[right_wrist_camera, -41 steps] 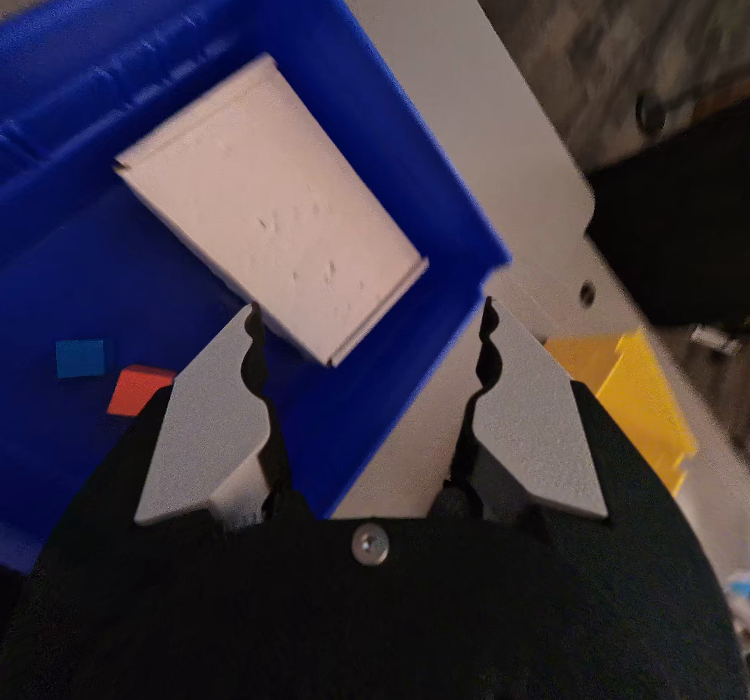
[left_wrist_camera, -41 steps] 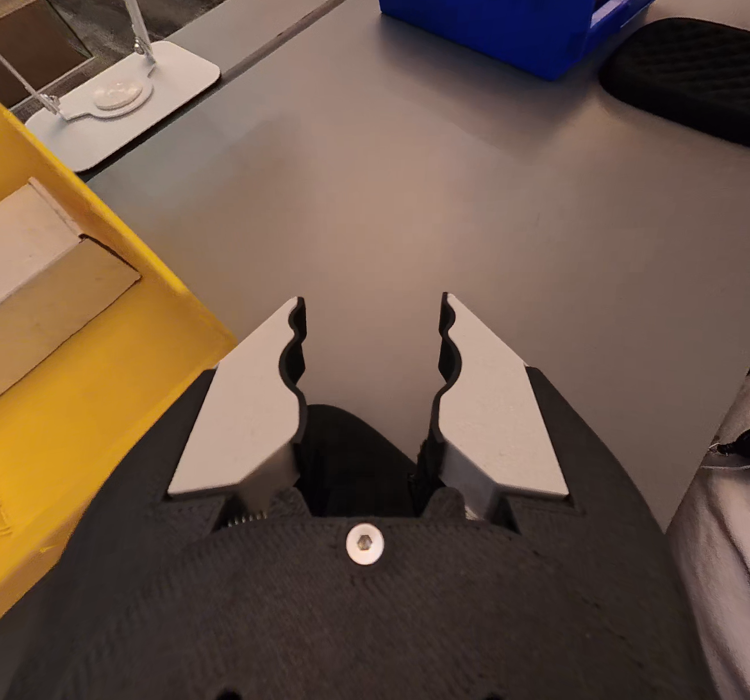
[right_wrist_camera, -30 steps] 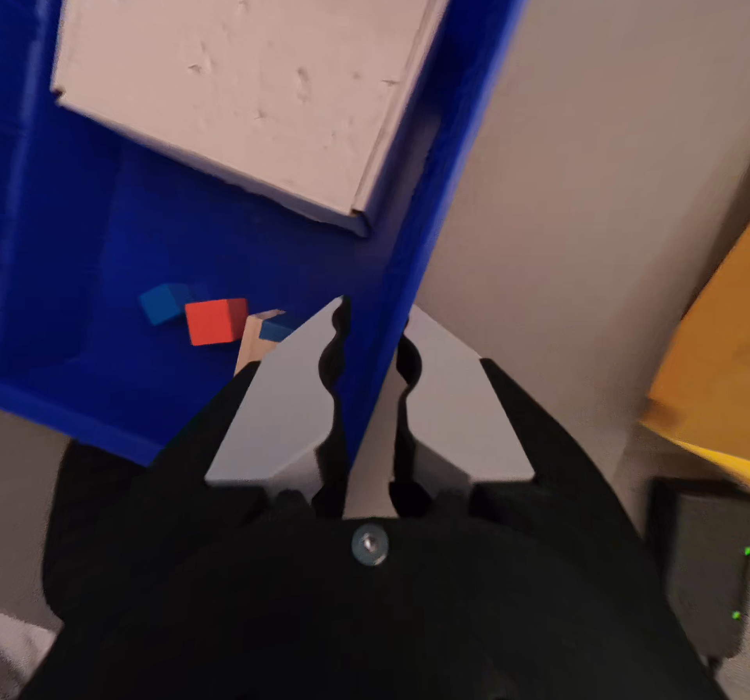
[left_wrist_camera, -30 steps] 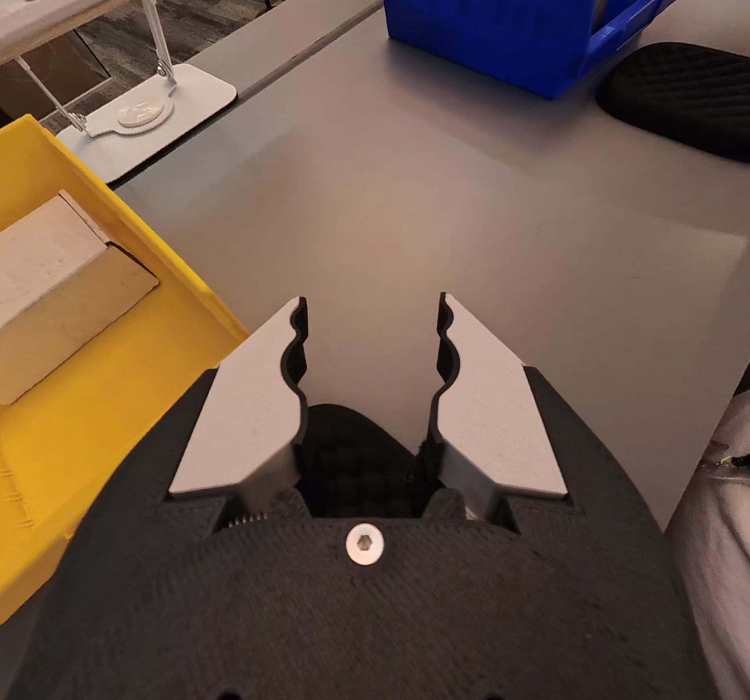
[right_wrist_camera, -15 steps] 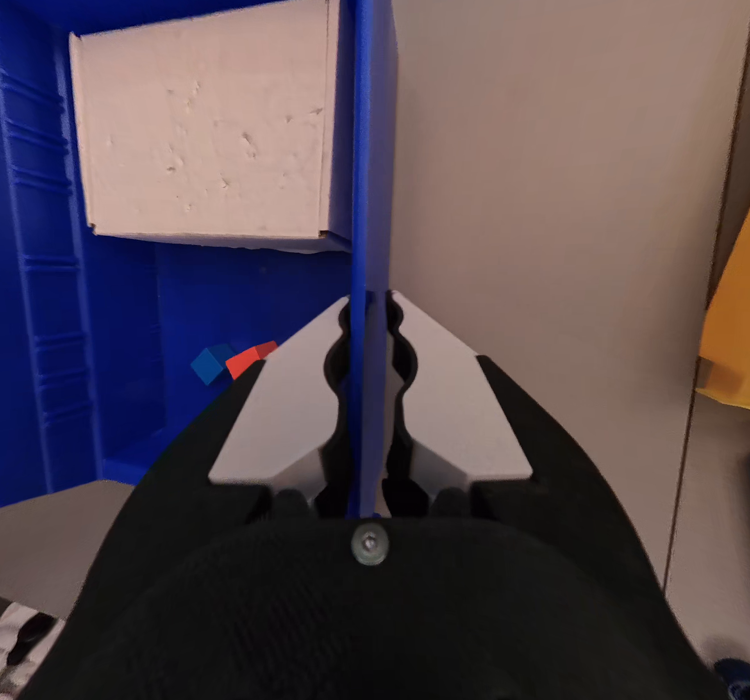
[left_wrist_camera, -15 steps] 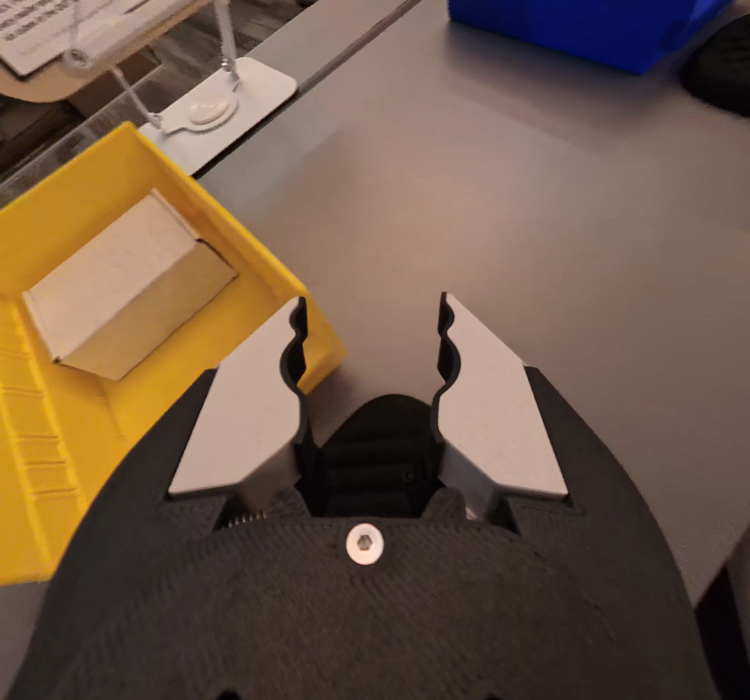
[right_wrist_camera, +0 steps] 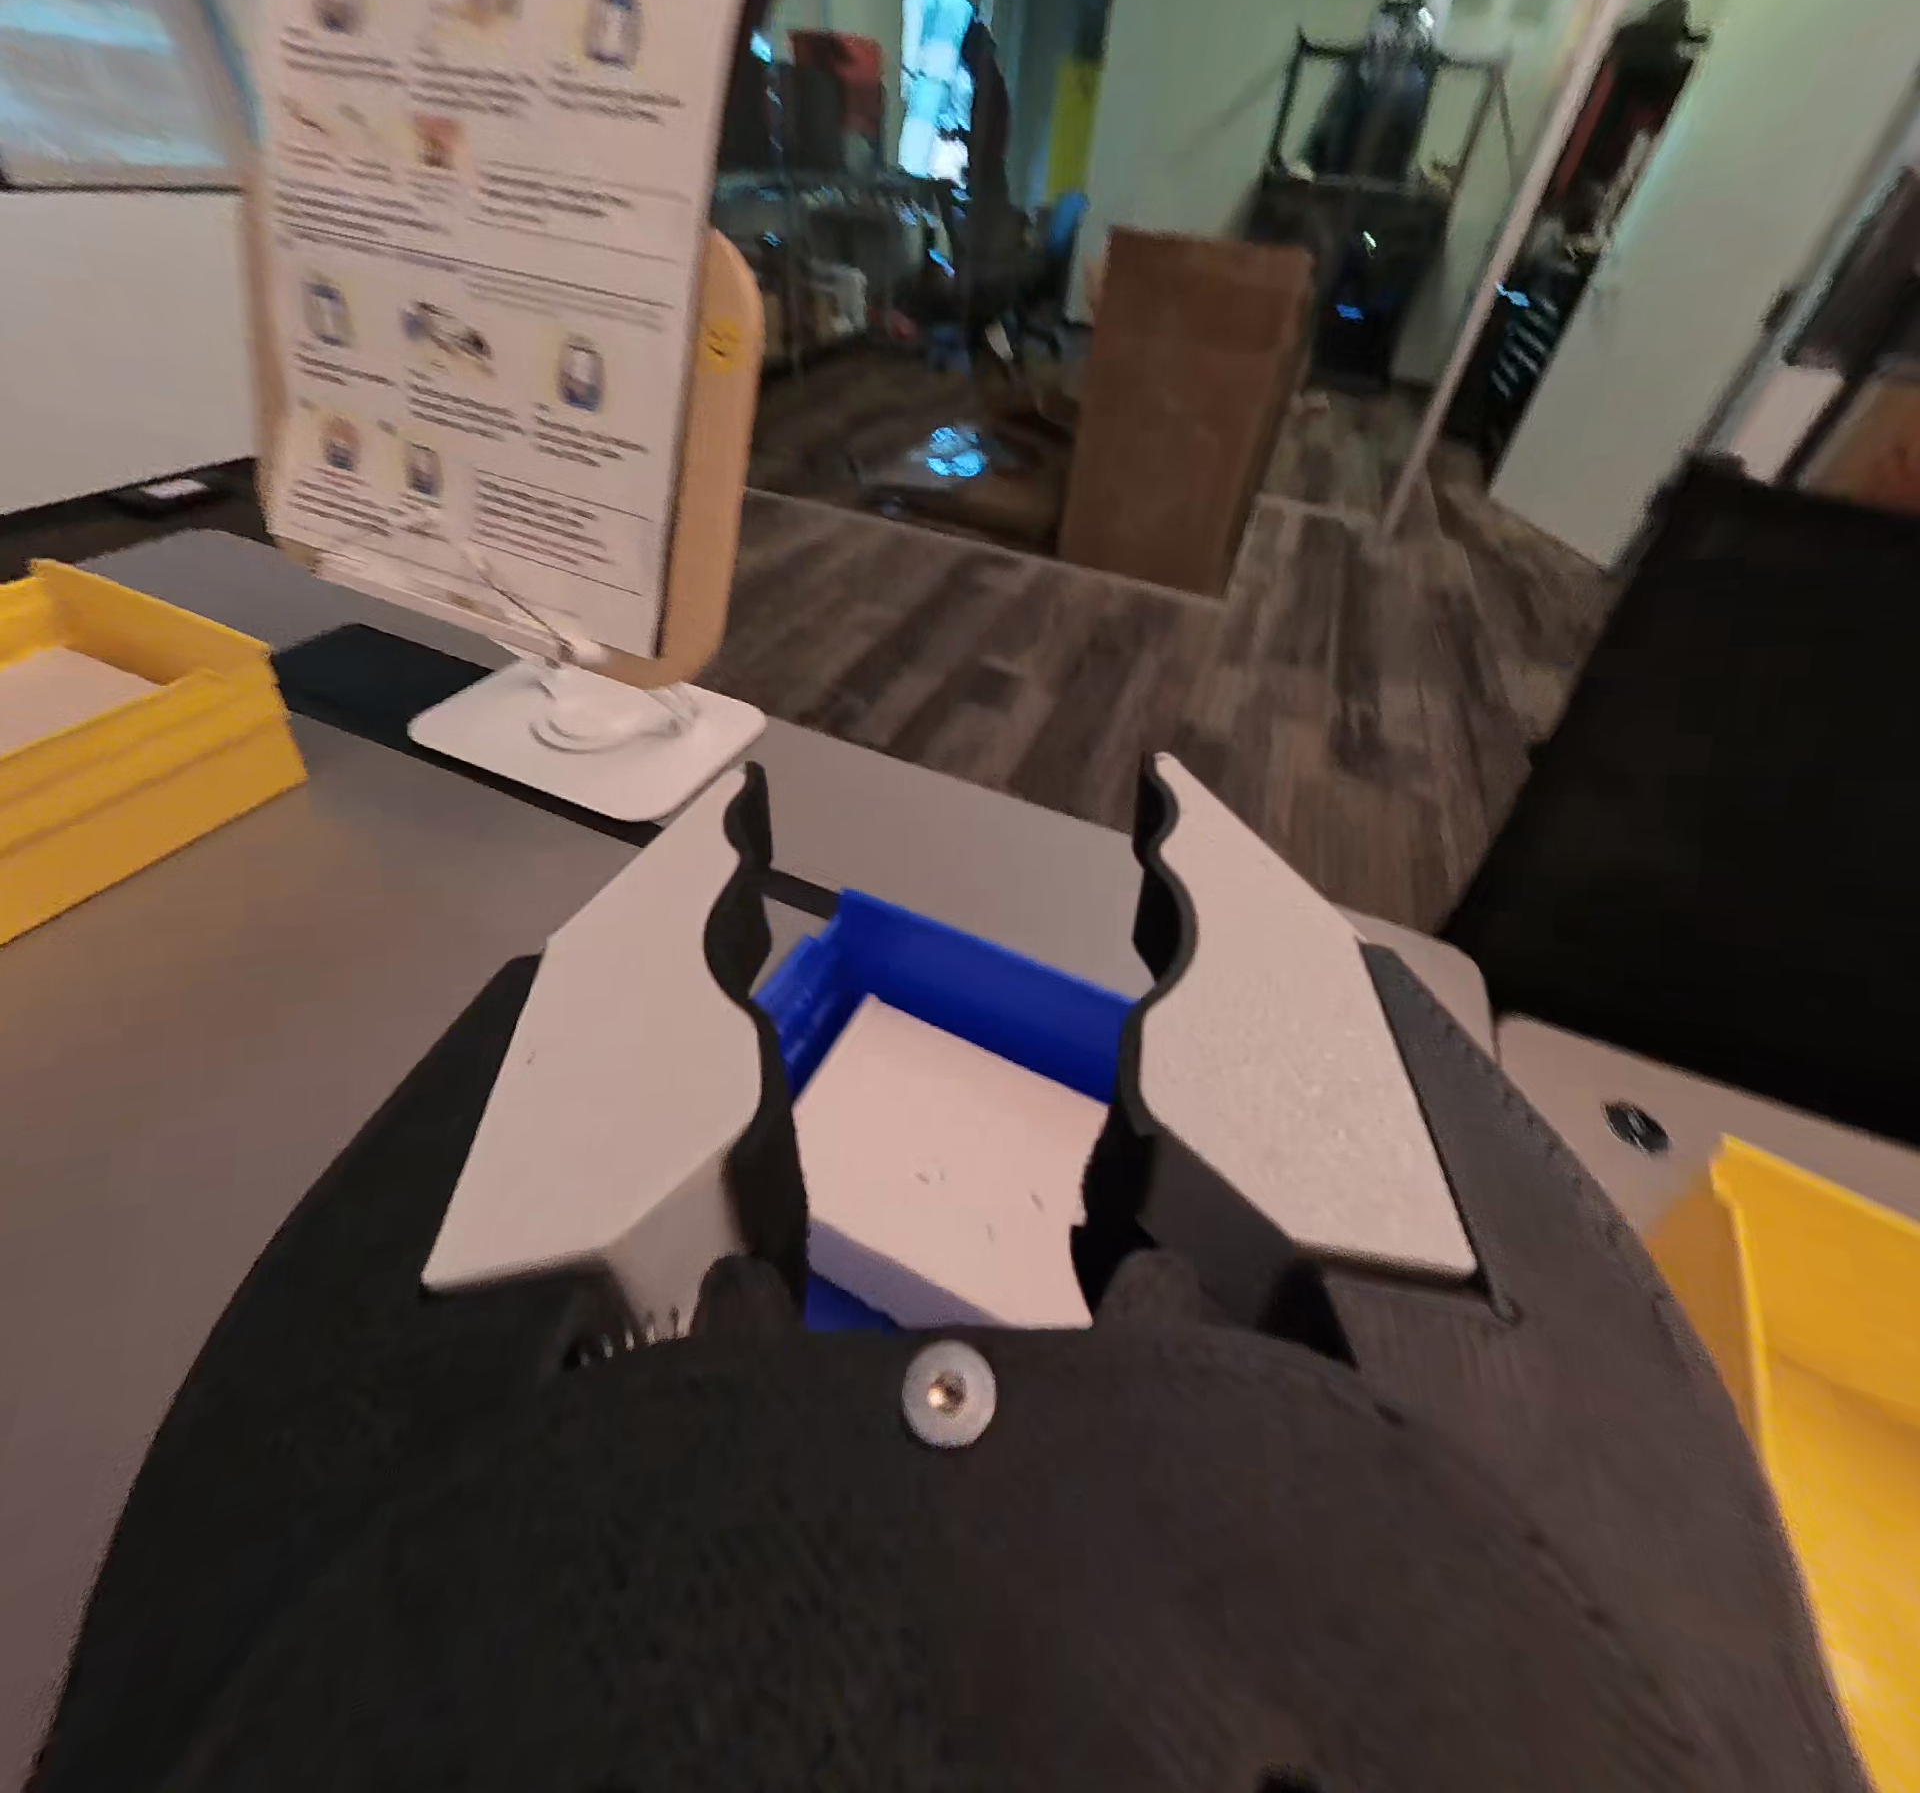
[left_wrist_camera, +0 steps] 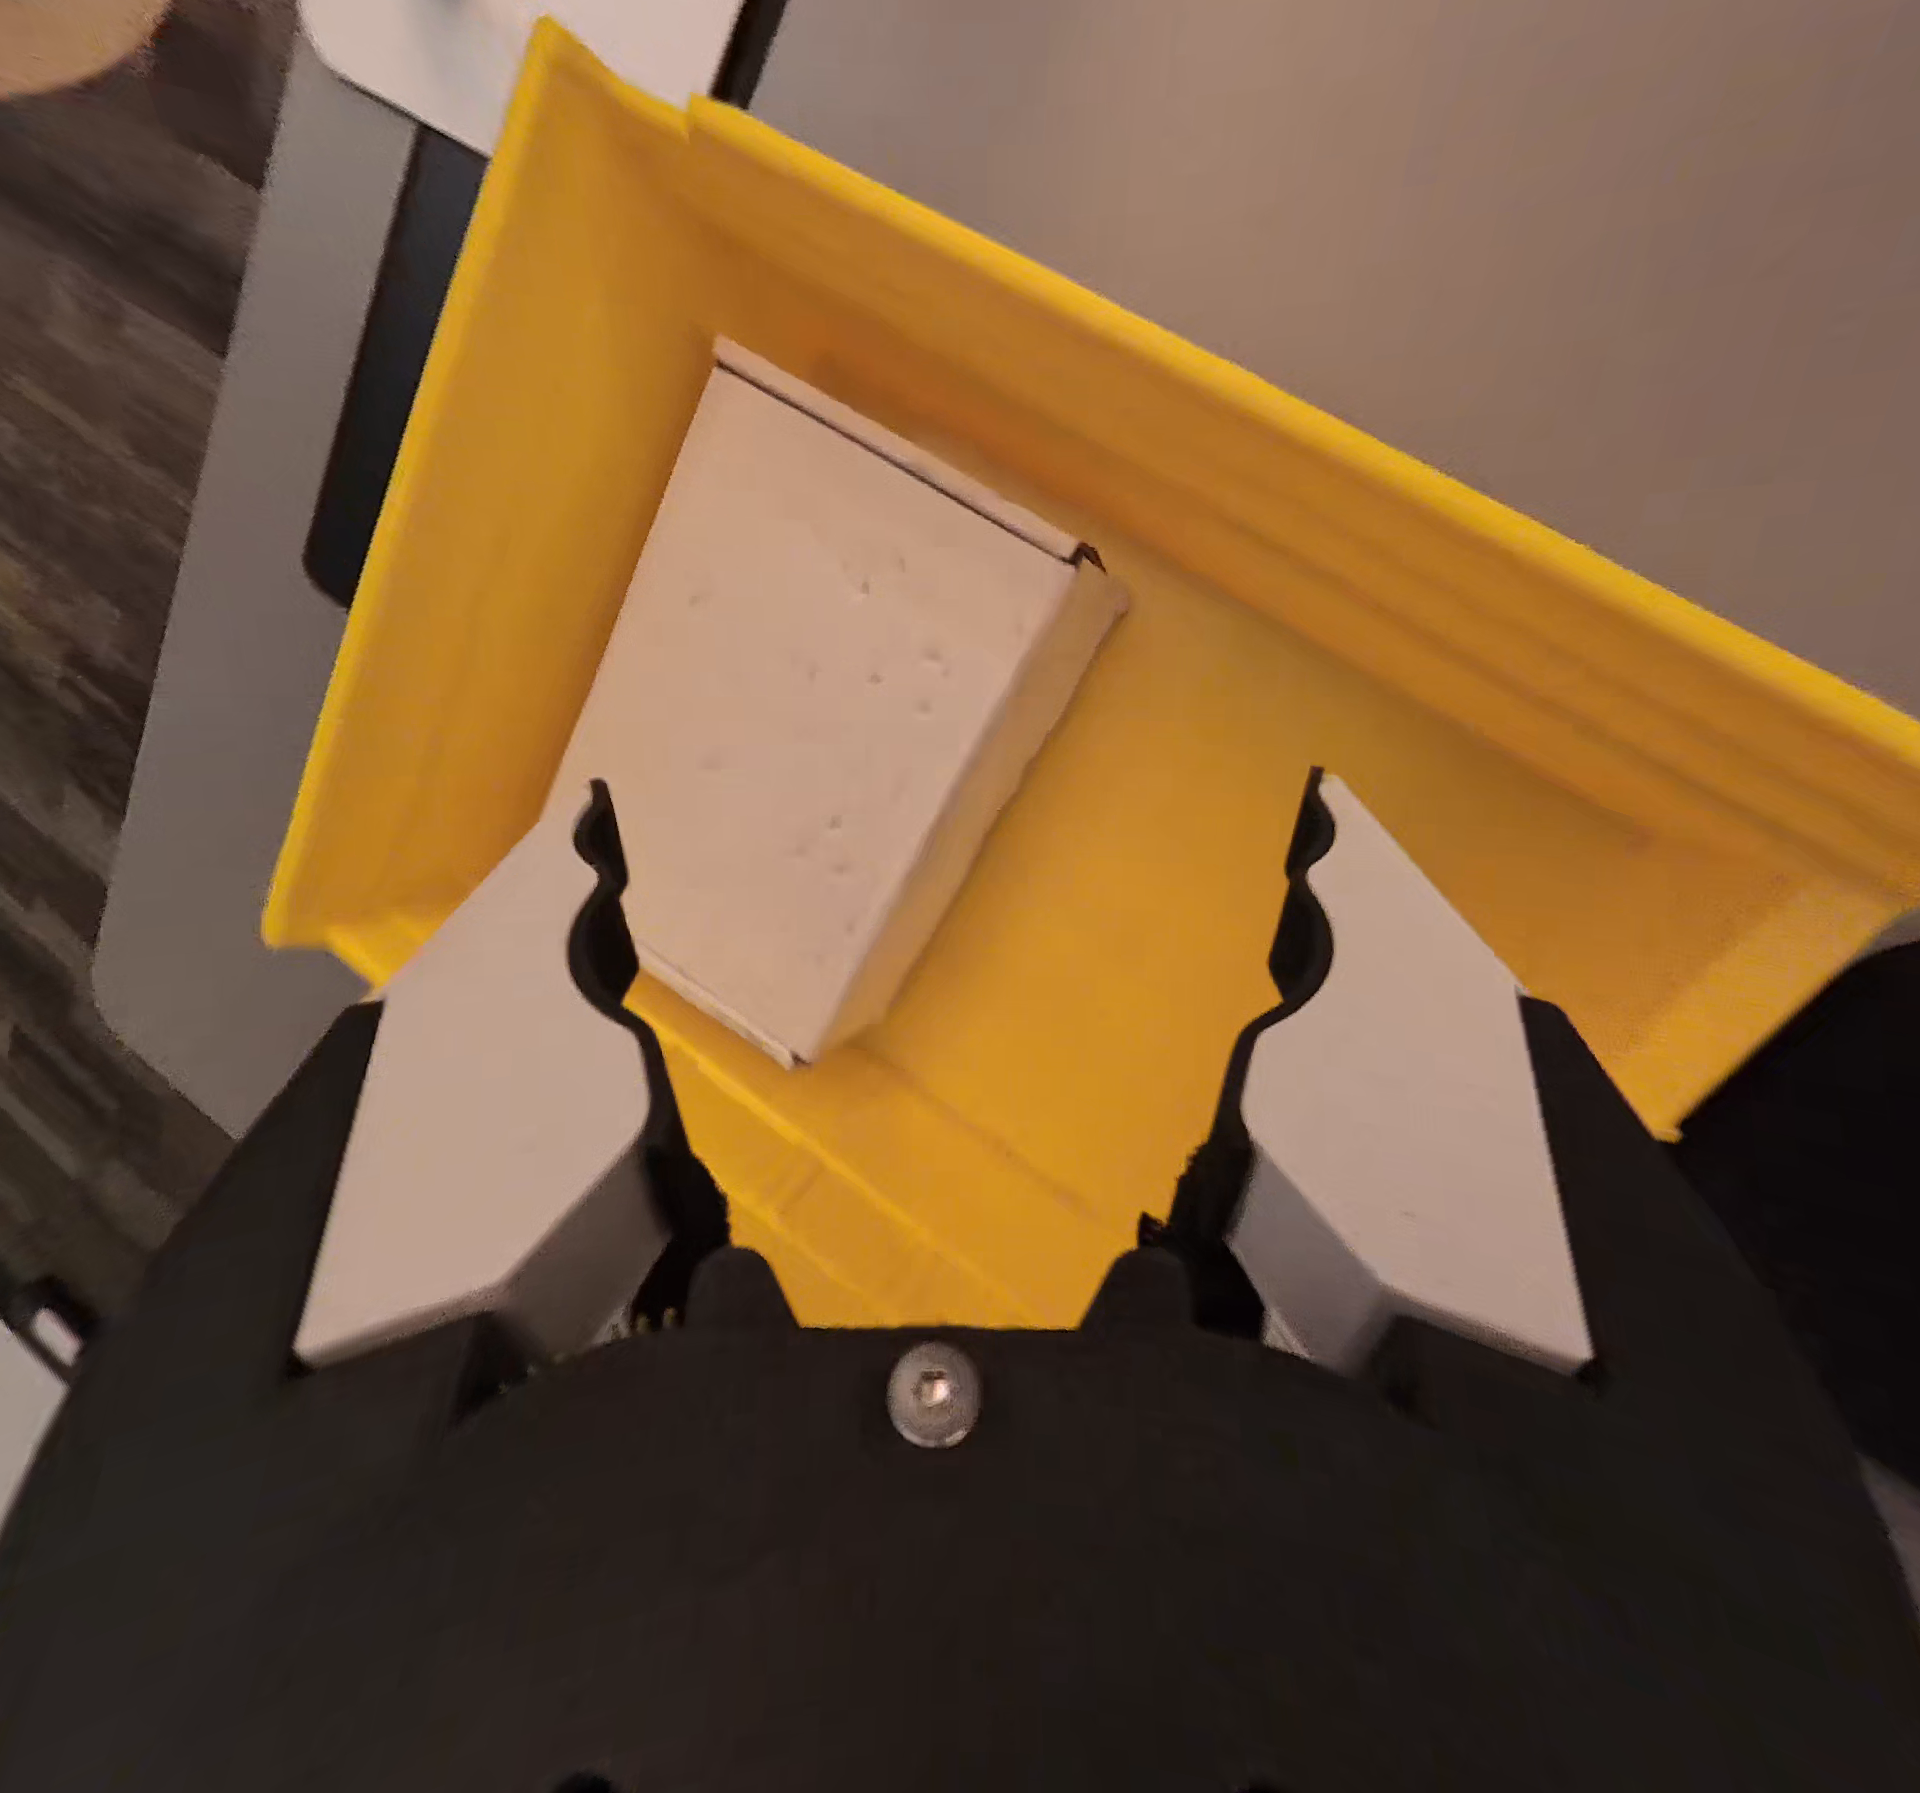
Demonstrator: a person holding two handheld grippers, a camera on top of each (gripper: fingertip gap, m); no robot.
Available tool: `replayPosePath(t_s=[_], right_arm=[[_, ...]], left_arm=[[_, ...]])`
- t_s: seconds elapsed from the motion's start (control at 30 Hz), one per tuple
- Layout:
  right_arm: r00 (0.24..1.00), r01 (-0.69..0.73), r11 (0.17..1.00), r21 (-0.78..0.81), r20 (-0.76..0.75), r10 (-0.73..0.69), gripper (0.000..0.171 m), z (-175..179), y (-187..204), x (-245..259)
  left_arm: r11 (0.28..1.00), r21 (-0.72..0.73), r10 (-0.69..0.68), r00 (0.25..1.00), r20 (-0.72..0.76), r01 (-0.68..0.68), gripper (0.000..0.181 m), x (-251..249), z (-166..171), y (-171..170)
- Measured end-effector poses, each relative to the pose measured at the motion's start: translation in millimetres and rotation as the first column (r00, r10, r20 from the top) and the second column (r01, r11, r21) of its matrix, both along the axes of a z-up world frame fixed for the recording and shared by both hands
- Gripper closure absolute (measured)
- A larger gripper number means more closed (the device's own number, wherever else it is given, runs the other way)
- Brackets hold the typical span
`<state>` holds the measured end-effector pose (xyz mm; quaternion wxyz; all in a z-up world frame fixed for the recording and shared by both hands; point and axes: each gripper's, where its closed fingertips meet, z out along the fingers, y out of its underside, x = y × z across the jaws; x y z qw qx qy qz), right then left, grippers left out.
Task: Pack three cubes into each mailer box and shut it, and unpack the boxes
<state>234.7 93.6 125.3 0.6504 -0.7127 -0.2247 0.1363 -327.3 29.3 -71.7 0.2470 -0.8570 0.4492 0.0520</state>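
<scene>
In the left wrist view my left gripper [left_wrist_camera: 956, 787] is open wide above a yellow bin [left_wrist_camera: 1299, 517]. A closed white mailer box [left_wrist_camera: 821, 735] lies in the bin's far left corner, and its near left corner reaches my left finger [left_wrist_camera: 488, 1047]. In the right wrist view my right gripper [right_wrist_camera: 953, 772] is open and empty above a blue bin [right_wrist_camera: 935, 954] that holds another closed white mailer box [right_wrist_camera: 935, 1151]. No cubes show in either view.
A document stand with a printed sheet [right_wrist_camera: 499, 237] and a white base [right_wrist_camera: 592, 735] stands at the grey table's far edge [right_wrist_camera: 312, 891]. One yellow bin [right_wrist_camera: 135, 735] sits at the left and another [right_wrist_camera: 1818, 1380] at the right. A black chair [right_wrist_camera: 1714, 808] is beyond the table. Some 60 centimetres of space lies between my two pairs of fingers.
My left gripper moved left over the yellow bin and opened wider. My right gripper let go of the blue bin's wall, opened, and tilted up toward the room.
</scene>
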Motion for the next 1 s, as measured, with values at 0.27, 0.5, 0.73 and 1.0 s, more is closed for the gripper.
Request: replayPosePath(t_s=[0.27, 0.5, 0.73, 1.0], right_arm=[[0.991, -0.041, 0.994, -0.102, 0.124, 0.053, 0.096, -45, 21, -25], [0.987, -0.096, 0.986, -0.134, 0.118, 0.113, 0.096, -55, 25, -44], [0.982, -0.093, 0.980, -0.177, 0.143, 0.120, 0.096, -68, 29, -46], [0.979, -0.093, 0.975, -0.201, 0.161, 0.126, 0.095, -76, 30, -48]], left_arm=[[0.964, -0.225, -0.188, 0.964, -0.188, 0.144, 0.051, -16, -44, 42], [0.929, -0.329, -0.265, 0.927, -0.265, 0.171, 0.051, -35, -68, 56], [0.925, -0.361, -0.234, 0.929, -0.287, 0.122, 0.052, -37, -75, 46], [0.897, -0.425, -0.266, 0.915, -0.305, 0.119, 0.045, -38, -82, 31]])
